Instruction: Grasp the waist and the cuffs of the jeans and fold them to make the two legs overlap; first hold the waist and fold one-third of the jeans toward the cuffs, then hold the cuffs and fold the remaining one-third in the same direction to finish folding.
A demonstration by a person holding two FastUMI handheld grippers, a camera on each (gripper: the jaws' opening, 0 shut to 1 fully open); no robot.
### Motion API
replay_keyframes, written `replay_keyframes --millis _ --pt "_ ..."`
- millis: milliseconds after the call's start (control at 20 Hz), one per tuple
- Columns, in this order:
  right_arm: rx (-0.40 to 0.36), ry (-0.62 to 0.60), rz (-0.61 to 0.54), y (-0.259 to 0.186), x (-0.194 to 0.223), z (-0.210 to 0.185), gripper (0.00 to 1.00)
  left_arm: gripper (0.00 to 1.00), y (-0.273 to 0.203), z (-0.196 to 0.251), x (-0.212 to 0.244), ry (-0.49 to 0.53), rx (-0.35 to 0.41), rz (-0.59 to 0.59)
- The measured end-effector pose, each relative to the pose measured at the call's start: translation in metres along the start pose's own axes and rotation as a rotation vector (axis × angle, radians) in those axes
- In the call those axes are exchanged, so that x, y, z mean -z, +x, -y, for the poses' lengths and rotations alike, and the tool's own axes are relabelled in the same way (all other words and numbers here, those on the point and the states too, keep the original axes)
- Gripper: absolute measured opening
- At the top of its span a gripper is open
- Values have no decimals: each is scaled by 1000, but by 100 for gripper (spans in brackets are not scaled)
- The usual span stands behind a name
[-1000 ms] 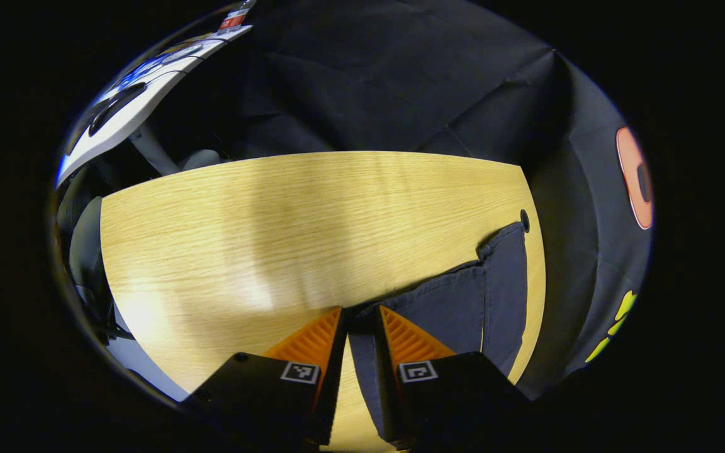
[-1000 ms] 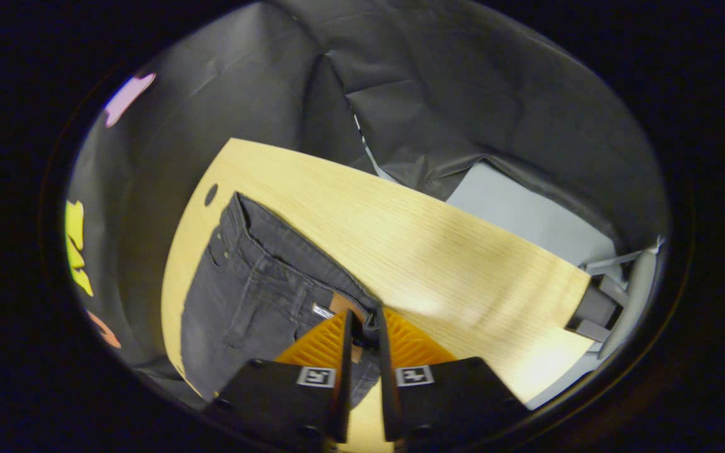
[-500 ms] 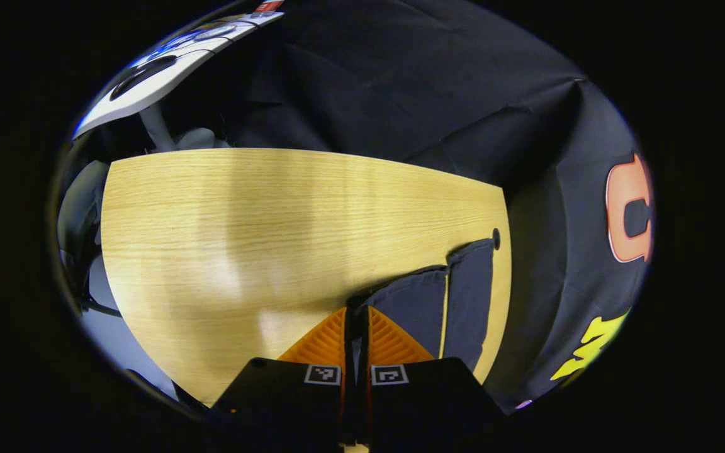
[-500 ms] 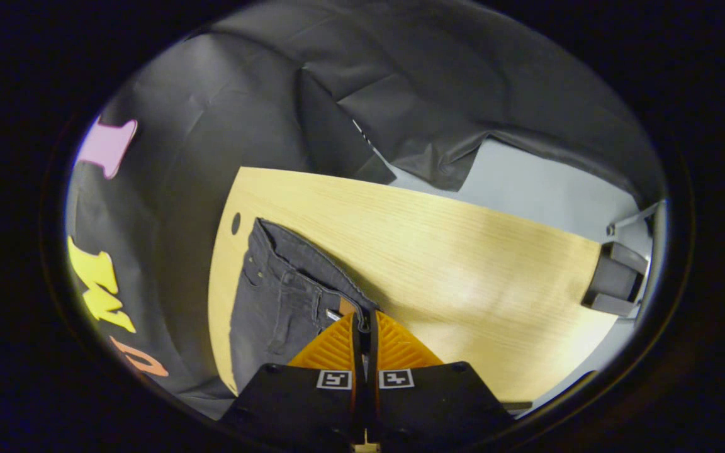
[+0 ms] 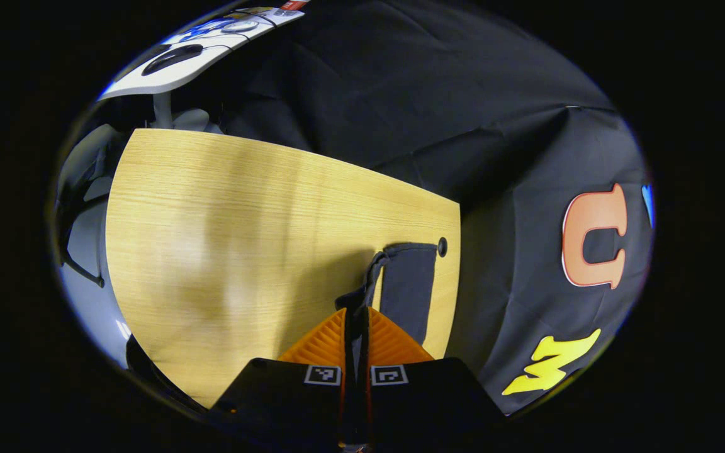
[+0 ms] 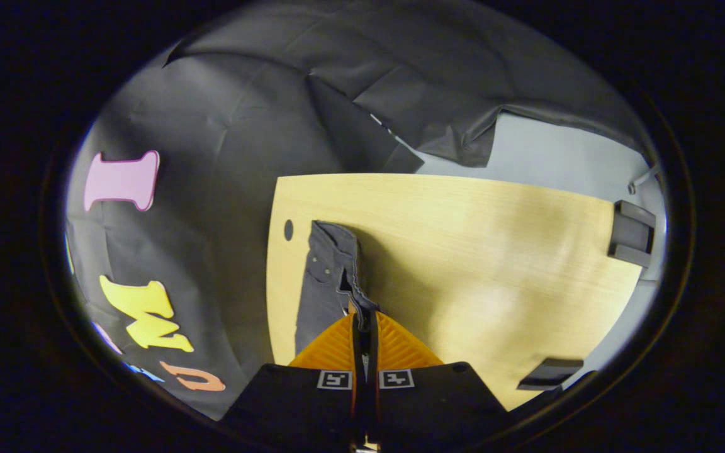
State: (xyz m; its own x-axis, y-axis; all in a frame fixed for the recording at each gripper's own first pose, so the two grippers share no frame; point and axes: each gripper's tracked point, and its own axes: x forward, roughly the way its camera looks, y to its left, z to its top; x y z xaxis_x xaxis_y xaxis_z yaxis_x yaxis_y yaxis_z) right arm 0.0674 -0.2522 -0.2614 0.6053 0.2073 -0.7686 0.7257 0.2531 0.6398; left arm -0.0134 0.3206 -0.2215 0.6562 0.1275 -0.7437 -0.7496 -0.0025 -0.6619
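Presently both claws, left gripper [image 5: 356, 314] and right gripper [image 6: 364, 318], are clamped on the jeans [image 6: 328, 283] lifted off the table's [image 6: 476, 251] far edge; leg-overlap fold proceeding, lay-down required next.

light wooden table [image 5: 224, 220] with a small round hole [image 5: 442, 246] near its edge; white desk [image 5: 167, 66] beyond

So the dark grey denim jeans [image 5: 408, 286] sit low and right of centre in the left gripper view, cuff end pulled up off the light wood. In the right gripper view the waist end [image 6: 331, 277] rises too, rivets and seam showing, left of centre.
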Motion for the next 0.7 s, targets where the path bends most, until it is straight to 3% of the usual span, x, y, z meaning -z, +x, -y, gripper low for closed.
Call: replay_keyframes --millis 200,300,500,700 --pt "-80 61 -46 -5 7 -53 1 4 -7 39 2 -138 18 -12" --pt "-99 69 -63 -1 7 -79 1 4 -6 60 -1 -124 0 -3" --pt "-108 102 -85 7 -1 -127 1 4 6 109 -5 -133 -13 -1" --pt "-98 207 -86 25 -15 -159 1 4 25 129 -14 -241 -82 23"
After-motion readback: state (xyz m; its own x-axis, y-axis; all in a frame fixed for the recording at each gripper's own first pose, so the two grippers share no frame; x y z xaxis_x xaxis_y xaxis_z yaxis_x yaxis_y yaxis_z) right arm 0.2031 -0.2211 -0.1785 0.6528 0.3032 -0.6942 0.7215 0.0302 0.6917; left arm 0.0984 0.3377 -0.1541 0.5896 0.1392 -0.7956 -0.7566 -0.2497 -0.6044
